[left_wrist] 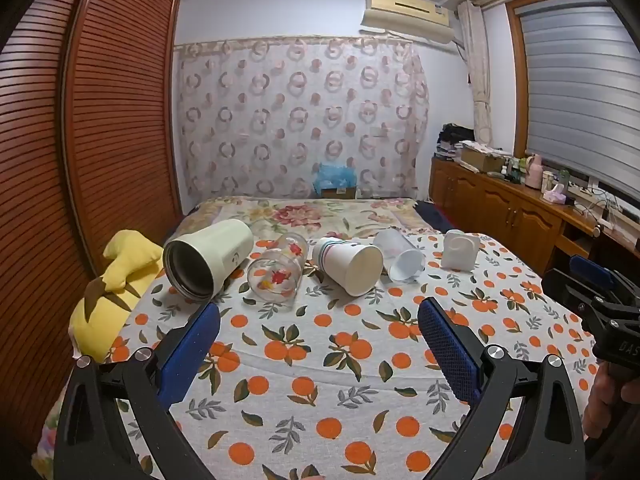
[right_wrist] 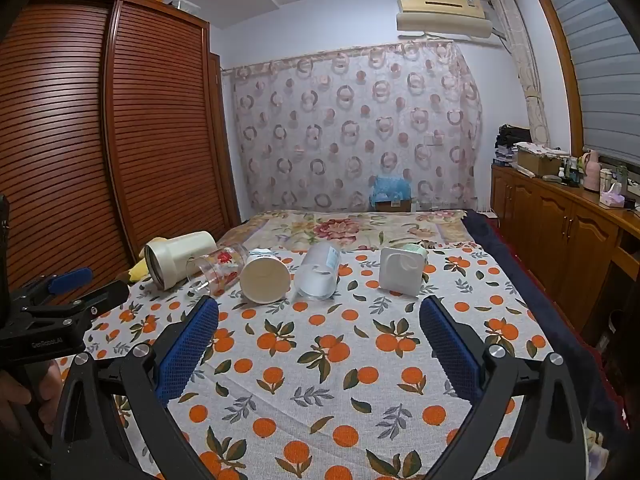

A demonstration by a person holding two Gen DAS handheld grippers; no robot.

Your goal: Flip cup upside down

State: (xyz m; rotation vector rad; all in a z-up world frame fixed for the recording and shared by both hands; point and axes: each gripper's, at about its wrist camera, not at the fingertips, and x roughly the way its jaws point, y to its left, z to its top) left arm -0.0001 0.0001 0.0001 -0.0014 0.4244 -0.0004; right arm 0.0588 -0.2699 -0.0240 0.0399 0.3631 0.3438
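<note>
Several cups lie on their sides in a row on the orange-print cloth [left_wrist: 320,380]. From the left: a cream steel tumbler [left_wrist: 208,258] [right_wrist: 178,254], a clear glass with red leaves [left_wrist: 278,270] [right_wrist: 218,266], a white paper cup [left_wrist: 348,266] [right_wrist: 266,276], a clear plastic cup [left_wrist: 400,258] [right_wrist: 318,272] and a white square cup [left_wrist: 460,250] [right_wrist: 402,268]. My left gripper [left_wrist: 320,320] is open and empty, short of the row. My right gripper [right_wrist: 320,320] is open and empty too, also short of the row; it also shows at the right edge of the left wrist view [left_wrist: 592,292].
A yellow plush toy [left_wrist: 116,288] lies at the cloth's left edge beside a slatted wooden wardrobe [left_wrist: 80,160]. A wooden cabinet [right_wrist: 568,232] with bottles runs along the right. A floral bedspread [right_wrist: 340,228] lies beyond the cups.
</note>
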